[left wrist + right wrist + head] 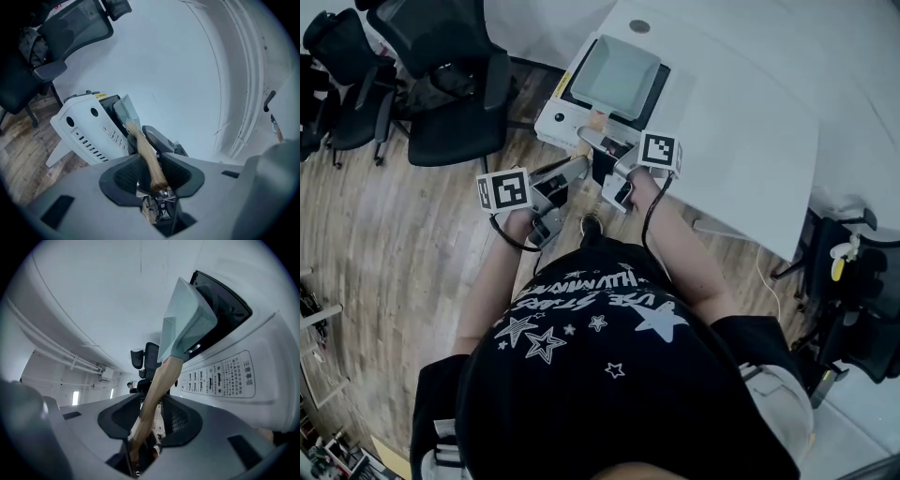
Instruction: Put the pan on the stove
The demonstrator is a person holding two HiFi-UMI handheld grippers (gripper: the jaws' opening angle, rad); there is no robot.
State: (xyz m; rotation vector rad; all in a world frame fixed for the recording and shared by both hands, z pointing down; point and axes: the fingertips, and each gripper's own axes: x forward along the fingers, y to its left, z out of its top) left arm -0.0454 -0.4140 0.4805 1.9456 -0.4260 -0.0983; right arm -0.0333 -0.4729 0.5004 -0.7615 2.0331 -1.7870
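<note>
Pan [616, 75] over stove [555, 120], wooden handle [161, 380] pointing back toward person. Left gripper [152, 177] and right gripper [149, 418] both clamped on handle. Pan-to-stove contact unclear.

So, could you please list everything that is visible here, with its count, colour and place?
pan: one, pale grey-green, square, on the stove's black top
wooden handle: one, light brown, running from the pan toward the person
stove: one, white with black top, at the table's near corner
table: one, white, upper right
office chairs: several, black, on the floor at left
floor: wood planks, left
shirt: one, black with white stars, bottom
left gripper: one, grey, fingers closed on the wooden handle
right gripper: one, grey, fingers closed on the wooden handle
</note>
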